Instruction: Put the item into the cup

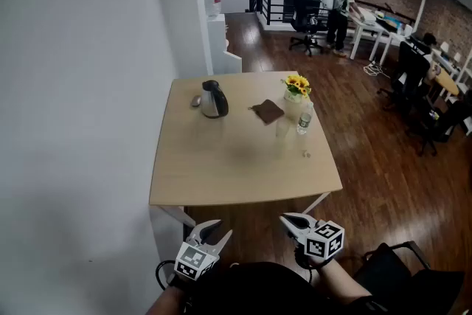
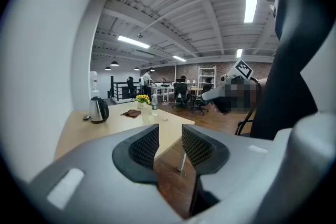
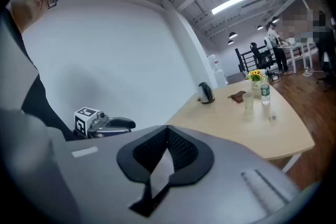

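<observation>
**Grippers.** We find both tools low in the frame of the head view, short of the table's point(image 1: 221, 181) near edge and over the wooden floor. The left gripper point(image 1: 220, 231) is released. Its own view shows the ribbed pads standing apart with only the floor and the table edge in the gap. The right gripper point(image 1: 289, 221) is clenched on nothing, and in its own view the pad tips meet with no object between them.

**Task objects.** The clear cup point(image 1: 282, 130) stands upright right of centre on the table, just beside the water bottle point(image 1: 304, 119) and below the sunflowers point(image 1: 297, 85). A small item point(image 1: 305, 154) lies on the bare tabletop near the right edge, a little nearer the camera than the cup and apart from it. We take this to be the piece to be moved, though it is too small to identify. A kettle point(image 1: 214, 99) and a brown cloth point(image 1: 268, 111) sit further up the frame and are not involved.

**Step in hand.** In our judgement the task has not begun; this is the approach.

**Next move.** The right gripper is nearer the item. It would need to open, reach up-frame over the table edge, and close on the item without knocking the cup or bottle.
</observation>
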The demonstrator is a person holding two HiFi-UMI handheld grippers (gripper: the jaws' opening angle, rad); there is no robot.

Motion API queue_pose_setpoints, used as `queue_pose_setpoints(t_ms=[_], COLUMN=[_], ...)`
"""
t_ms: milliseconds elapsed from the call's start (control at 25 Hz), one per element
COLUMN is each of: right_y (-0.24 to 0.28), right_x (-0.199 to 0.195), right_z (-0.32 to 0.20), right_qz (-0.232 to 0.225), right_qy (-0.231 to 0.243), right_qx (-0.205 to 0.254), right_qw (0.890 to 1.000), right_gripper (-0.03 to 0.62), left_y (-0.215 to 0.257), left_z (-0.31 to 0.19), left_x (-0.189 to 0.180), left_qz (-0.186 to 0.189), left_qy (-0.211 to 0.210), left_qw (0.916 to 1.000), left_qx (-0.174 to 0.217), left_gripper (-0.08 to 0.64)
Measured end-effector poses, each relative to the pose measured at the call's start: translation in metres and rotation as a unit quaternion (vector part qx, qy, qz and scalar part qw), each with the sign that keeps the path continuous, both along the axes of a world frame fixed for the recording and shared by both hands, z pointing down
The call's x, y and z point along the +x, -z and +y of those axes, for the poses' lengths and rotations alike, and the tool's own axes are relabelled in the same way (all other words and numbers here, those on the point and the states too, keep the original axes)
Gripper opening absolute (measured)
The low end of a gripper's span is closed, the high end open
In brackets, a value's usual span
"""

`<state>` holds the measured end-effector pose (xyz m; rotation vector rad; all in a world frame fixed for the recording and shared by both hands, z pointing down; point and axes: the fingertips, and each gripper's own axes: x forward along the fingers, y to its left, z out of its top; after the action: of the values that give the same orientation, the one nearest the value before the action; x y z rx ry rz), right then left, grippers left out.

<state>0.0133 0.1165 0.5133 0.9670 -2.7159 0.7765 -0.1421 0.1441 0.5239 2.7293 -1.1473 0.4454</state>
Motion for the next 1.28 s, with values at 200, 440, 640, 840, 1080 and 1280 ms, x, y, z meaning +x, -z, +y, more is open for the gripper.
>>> queue_pose_setpoints(t_ms=[200, 440, 640, 840, 1080, 1280], right_y=[-0.001, -0.005, -0.008, -0.005, -0.016, -0.025], right_x=[-0.018, -0.032, -0.038, -0.034, -0.027, -0.019], right_z=[-0.005, -0.003, -0.003, -0.018, -0.056, -0.098], right_qz=[0.0, -0.004, 0.002, 0.001, -0.005, -0.004], right_qy=[-0.001, -0.015, -0.018, -0.023, -0.017, -0.002], right_qx=[0.001, -0.001, -0.006, -0.004, -0.008, -0.011], right_qw=[1.0, 1.0, 1.0, 1.0, 1.0, 1.0], right_gripper=[0.008, 0.008, 0.008, 0.008, 0.008, 0.008], left_y=[0.001, 0.002, 0.0, -0.004, -0.019, -0.026], left_z=[-0.008, -0.011, -0.018, -0.028, -0.063, -0.1], left_x=[-0.011, -0.02, -0.024, -0.019, -0.013, -0.003], left_qz=[0.0, 0.006, 0.01, 0.012, 0.009, 0.001], left_qy=[-0.008, -0.022, -0.028, -0.035, -0.029, -0.015], left_qw=[1.0, 0.9997, 0.9995, 0.9993, 0.9995, 0.9997], left_qx=[0.006, 0.009, 0.008, 0.002, -0.008, -0.019], left_gripper=[0.132, 0.131, 0.131, 0.132, 0.132, 0.132])
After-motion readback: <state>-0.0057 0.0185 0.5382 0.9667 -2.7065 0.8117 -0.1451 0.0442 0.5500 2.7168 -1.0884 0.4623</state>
